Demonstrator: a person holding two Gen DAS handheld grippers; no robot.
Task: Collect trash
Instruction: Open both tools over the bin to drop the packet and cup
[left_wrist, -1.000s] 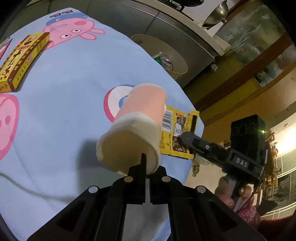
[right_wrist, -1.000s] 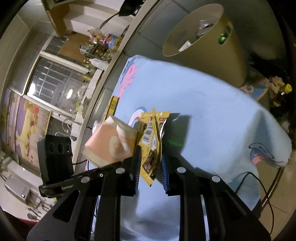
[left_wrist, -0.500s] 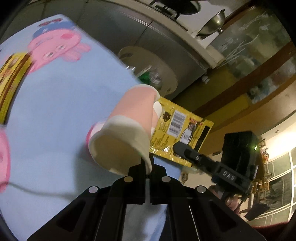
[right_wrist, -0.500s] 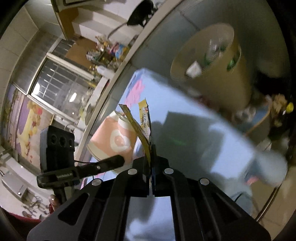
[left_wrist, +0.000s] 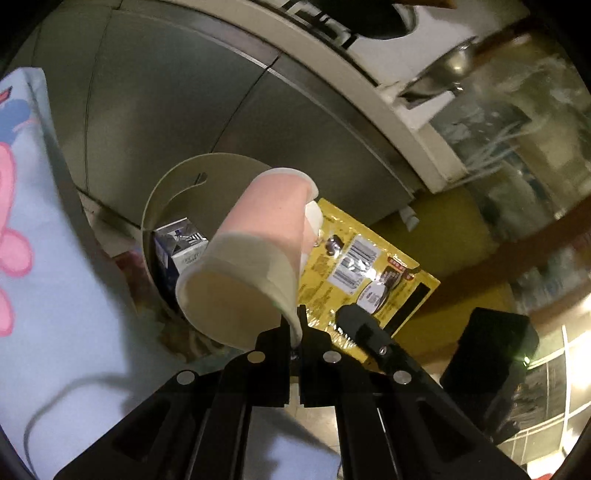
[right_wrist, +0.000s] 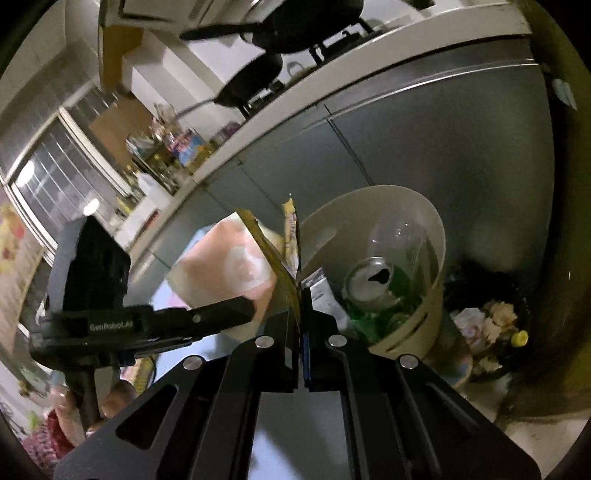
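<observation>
My left gripper (left_wrist: 297, 325) is shut on the rim of a pink and white paper cup (left_wrist: 255, 258), held in the air over the near edge of a cream trash bin (left_wrist: 173, 184). My right gripper (right_wrist: 300, 295) is shut on a yellow snack wrapper (right_wrist: 288, 236), seen edge-on, right beside the bin (right_wrist: 428, 295). The wrapper (left_wrist: 369, 266) shows flat in the left wrist view, to the right of the cup. The cup (right_wrist: 229, 266) and the left gripper (right_wrist: 236, 308) show at the left of the right wrist view. The bin holds a drinks can (right_wrist: 376, 280), a carton (left_wrist: 181, 243) and green trash.
The blue cartoon tablecloth (left_wrist: 55, 295) fills the lower left of the left wrist view. Grey cabinet doors (right_wrist: 424, 147) under a counter stand behind the bin. Crumpled trash and a yellow cap (right_wrist: 521, 338) lie on the floor to the bin's right.
Both grippers have moved off the table toward the bin, carrying the cup and the wrapper. The right gripper closed on the wrapper and lifted it.
</observation>
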